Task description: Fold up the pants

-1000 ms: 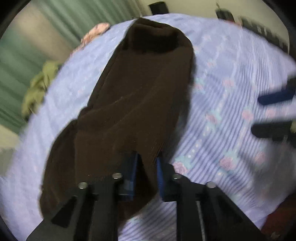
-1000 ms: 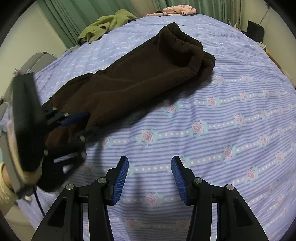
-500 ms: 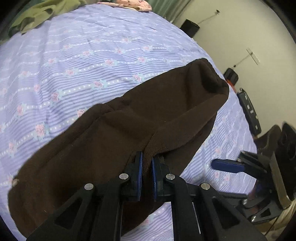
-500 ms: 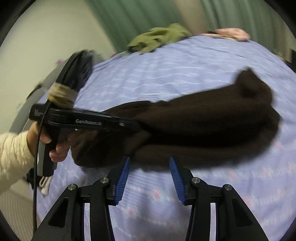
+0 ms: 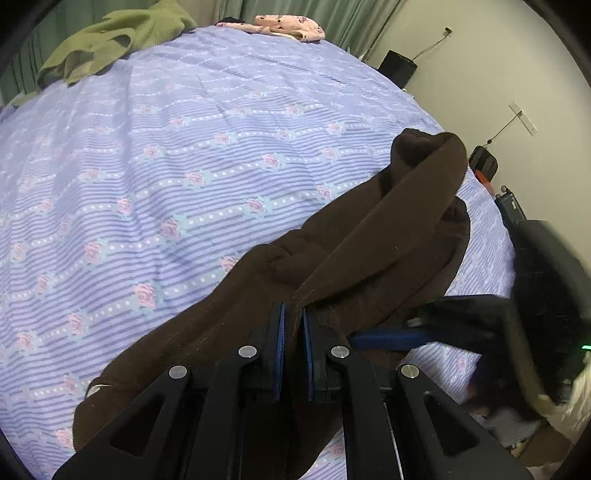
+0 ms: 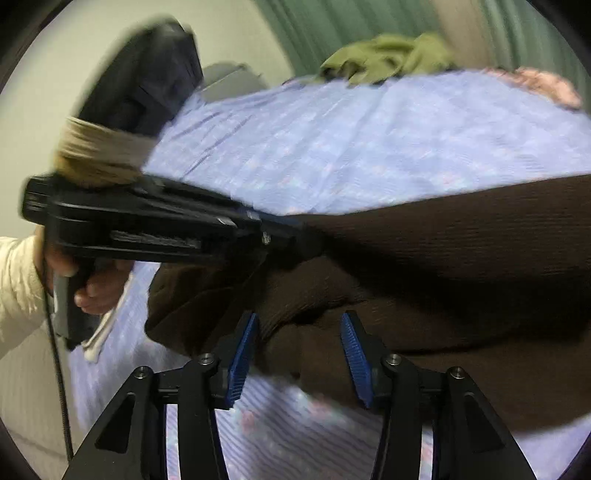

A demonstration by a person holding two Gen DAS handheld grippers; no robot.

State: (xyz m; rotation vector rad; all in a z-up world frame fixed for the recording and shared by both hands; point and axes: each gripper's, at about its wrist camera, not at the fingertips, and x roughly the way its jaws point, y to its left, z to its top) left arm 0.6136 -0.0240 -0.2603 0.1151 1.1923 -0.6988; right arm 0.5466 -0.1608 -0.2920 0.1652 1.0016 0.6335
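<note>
Dark brown pants (image 5: 362, 251) lie on a lilac flowered bed sheet (image 5: 184, 166). My left gripper (image 5: 293, 332) is shut on a fold of the pants and lifts it off the bed; it also shows in the right wrist view (image 6: 288, 240), gripping the raised cloth. My right gripper (image 6: 299, 354) is open, its blue pads on either side of a lower fold of the pants (image 6: 443, 295), close to the cloth. In the left wrist view the right gripper (image 5: 399, 338) reaches in from the right at the pants' edge.
A green garment (image 5: 110, 40) and a pink patterned garment (image 5: 288, 27) lie at the far edge of the bed. Green curtains hang behind. A wall with black devices (image 5: 397, 68) is at the right. The bed edge is near my right gripper.
My left gripper has lifted the pants fold higher and swung it over. My right gripper has moved in to the pants, its pads now around a lower fold.
</note>
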